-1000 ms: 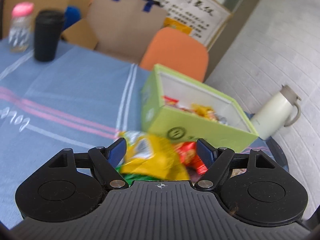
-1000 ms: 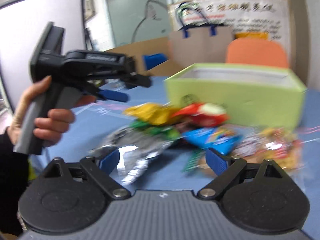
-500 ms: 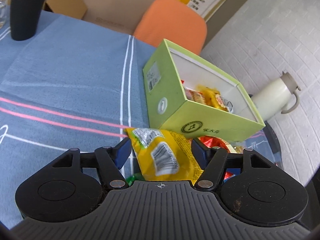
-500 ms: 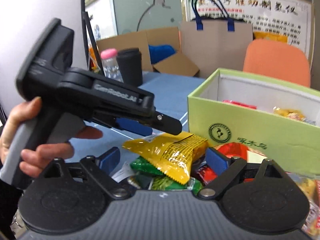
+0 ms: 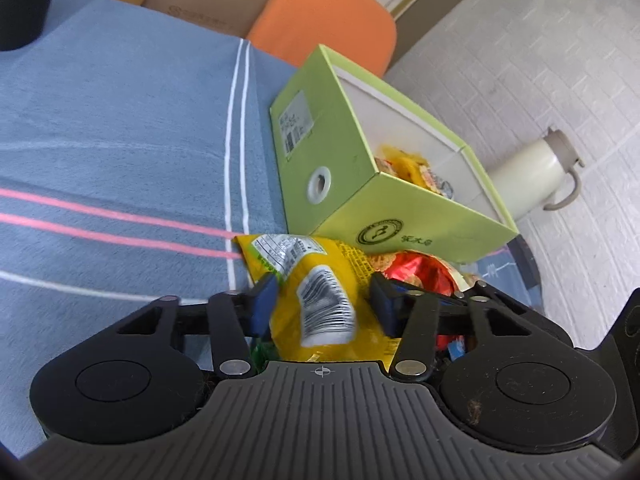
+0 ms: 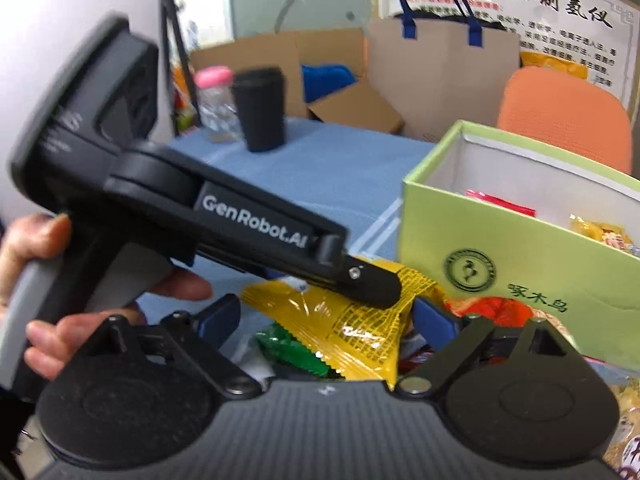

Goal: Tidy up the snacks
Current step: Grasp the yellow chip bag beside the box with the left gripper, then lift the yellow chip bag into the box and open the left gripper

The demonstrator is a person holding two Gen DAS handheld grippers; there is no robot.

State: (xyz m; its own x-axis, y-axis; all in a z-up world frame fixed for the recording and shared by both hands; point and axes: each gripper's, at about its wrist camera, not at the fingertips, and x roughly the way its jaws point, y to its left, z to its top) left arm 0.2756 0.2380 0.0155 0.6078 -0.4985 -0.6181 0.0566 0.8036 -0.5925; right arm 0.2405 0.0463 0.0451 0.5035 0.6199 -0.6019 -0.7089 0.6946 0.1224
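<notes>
A yellow snack bag [image 5: 320, 288] lies on top of a pile of snacks in front of an open green box [image 5: 360, 184] that holds several packets. My left gripper [image 5: 322, 306] straddles the yellow bag, its blue fingers close on both sides of it. In the right wrist view the left gripper [image 6: 376, 284] reaches onto the same yellow bag [image 6: 360, 320]. My right gripper [image 6: 326, 318] is open just behind the pile, with a green packet [image 6: 288, 350] and a red packet [image 6: 496, 308] between its fingers.
The table has a blue striped cloth [image 5: 120, 160]. A black cup [image 6: 260, 108] and a pink-capped bottle [image 6: 214, 100] stand at the far side. A white kettle [image 5: 532, 172] stands to the right of the box. An orange chair [image 5: 328, 16] is behind the table.
Both grippers have moved in closer to the snack pile. My left gripper has come down over the yellow bag and its fingers have narrowed around it.
</notes>
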